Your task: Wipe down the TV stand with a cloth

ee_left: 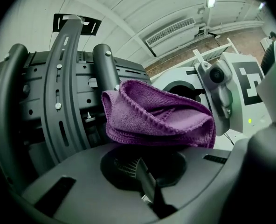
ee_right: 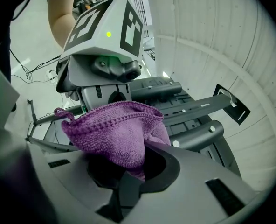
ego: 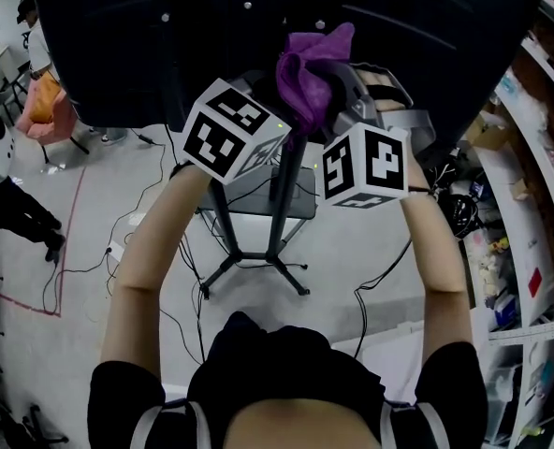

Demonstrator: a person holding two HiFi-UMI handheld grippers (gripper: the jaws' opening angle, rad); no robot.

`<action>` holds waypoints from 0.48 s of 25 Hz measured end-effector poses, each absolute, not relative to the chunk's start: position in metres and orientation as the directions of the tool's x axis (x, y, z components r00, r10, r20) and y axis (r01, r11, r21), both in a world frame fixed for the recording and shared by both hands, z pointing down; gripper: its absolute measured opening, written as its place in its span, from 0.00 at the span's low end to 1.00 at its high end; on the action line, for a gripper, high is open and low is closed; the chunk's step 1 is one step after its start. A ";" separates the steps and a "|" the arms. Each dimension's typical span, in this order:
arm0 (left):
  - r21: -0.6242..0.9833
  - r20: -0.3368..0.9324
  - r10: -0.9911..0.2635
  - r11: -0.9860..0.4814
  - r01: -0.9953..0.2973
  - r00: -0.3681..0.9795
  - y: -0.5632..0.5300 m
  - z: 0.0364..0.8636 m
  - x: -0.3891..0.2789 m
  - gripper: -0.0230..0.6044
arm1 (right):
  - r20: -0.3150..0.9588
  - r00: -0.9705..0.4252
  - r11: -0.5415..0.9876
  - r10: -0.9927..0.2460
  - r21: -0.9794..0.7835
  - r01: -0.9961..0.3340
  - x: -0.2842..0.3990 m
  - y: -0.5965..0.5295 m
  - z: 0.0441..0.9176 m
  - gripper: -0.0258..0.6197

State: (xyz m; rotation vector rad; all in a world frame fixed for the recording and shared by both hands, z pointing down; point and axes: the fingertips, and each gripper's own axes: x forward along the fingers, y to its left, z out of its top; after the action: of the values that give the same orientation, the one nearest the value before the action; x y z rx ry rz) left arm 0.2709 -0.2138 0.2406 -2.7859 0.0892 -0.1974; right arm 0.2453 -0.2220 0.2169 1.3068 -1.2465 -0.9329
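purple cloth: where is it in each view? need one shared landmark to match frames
Head view: cloth top centre, against the dark TV back.
Left gripper view: cloth at centre, just beyond the jaws.
Right gripper view: cloth centre-left, lower end pinched in the right gripper.
Shared landmark: the TV back; its mount arms show left of the cloth in the left gripper view, right of it in the right gripper view.
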 end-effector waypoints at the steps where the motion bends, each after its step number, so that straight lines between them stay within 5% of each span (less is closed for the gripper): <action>1: -0.341 0.129 -0.083 -0.940 -0.034 0.988 -0.215 0.245 0.271 0.05 | 0.129 0.152 0.104 -0.980 0.981 -0.164 0.245 -0.223 0.221 0.14; 12: -0.272 0.168 -0.046 -0.962 0.001 0.985 -0.214 0.300 0.271 0.05 | 0.205 0.160 0.163 -0.966 0.956 -0.244 0.245 -0.223 0.276 0.14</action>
State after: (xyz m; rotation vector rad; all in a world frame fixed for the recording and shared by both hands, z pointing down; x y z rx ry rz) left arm 0.2709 -0.2137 0.2996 -2.8557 0.0329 -0.2515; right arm 0.2451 -0.2234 0.2756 1.3128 -1.3162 -0.8170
